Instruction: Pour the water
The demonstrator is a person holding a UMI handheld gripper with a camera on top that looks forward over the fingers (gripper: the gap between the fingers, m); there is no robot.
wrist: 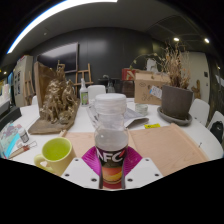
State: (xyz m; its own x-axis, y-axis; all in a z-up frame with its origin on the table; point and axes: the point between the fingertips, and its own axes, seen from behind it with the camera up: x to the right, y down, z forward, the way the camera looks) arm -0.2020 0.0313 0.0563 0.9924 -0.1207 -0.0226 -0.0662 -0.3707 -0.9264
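NFC bottle point(111, 148), white cap on, label facing me, stands upright between the fingers of my tongs point(111, 172); both fingers press its sides, so the tongs are clamped on it. Left of the bottle, close by: yellow cup point(56, 152) on the counter point(170, 145), greenish inside. Behind the cup, further left of the bottle: wooden carved figures point(56, 104). Right of and beyond the bottle: dark pot point(176, 101) with dried stems.
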